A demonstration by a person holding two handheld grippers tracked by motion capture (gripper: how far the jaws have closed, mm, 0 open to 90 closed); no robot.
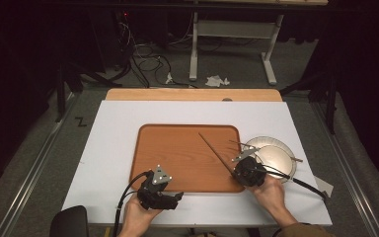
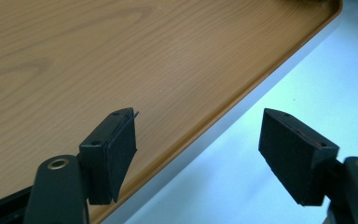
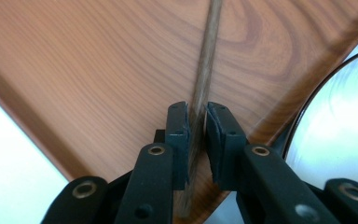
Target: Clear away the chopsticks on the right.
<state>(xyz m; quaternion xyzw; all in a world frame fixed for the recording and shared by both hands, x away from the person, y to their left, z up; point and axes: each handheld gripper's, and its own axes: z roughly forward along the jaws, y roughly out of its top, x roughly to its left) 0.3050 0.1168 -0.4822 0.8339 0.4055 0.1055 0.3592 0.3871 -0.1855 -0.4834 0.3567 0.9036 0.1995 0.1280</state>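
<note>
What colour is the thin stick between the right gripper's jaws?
Dark brown stick; the right gripper view shows it best.

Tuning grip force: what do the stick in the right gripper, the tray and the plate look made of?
Stick: dark brown, matte, faint lengthwise streaks, likely wood or bamboo.
Tray: wood-grain pattern with a smooth moulded rim, so possibly laminate or printed plastic and not solid wood.
Plate: silvery, reflective sheen, probably metal.

dark chopstick [image 1: 216, 154] slanting across wooden tray [image 1: 177, 163].
</note>
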